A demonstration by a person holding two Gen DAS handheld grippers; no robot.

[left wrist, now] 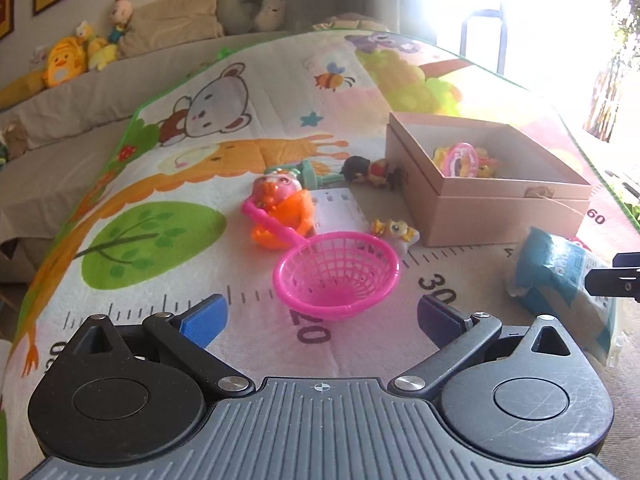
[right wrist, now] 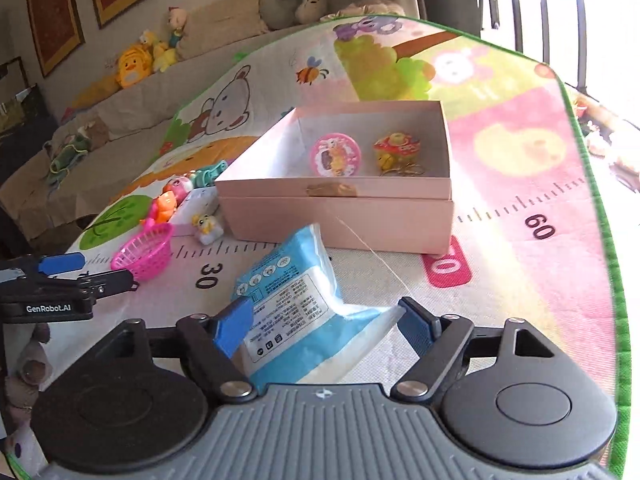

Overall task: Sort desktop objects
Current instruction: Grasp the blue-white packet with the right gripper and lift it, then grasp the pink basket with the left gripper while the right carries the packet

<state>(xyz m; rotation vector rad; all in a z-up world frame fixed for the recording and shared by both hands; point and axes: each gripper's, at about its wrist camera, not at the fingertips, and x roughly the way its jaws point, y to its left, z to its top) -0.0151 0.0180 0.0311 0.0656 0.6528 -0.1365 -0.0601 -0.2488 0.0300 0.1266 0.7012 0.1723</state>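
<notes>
A blue-and-white wipes pack (right wrist: 296, 312) lies on the play mat between the fingers of my right gripper (right wrist: 326, 322). Its jaws stand wide; the left pad (right wrist: 234, 328) overlaps the pack's edge and the right pad sits just off its clear seam. My left gripper (left wrist: 322, 318) is open with nothing in it, just short of a pink toy strainer (left wrist: 336, 276). Behind the strainer lie an orange toy (left wrist: 280, 216), a small yellow-white figure (left wrist: 396, 232) and a dark-haired doll (left wrist: 368, 172). The open pink box (right wrist: 340, 220) holds a pink round toy (right wrist: 336, 156) and a red-yellow toy (right wrist: 396, 148).
A white flat case (left wrist: 340, 212) and a teal toy (left wrist: 308, 172) lie among the loose toys left of the box. The mat's green border (right wrist: 600, 200) marks the table's right edge. A sofa with plush toys (left wrist: 64, 60) stands behind.
</notes>
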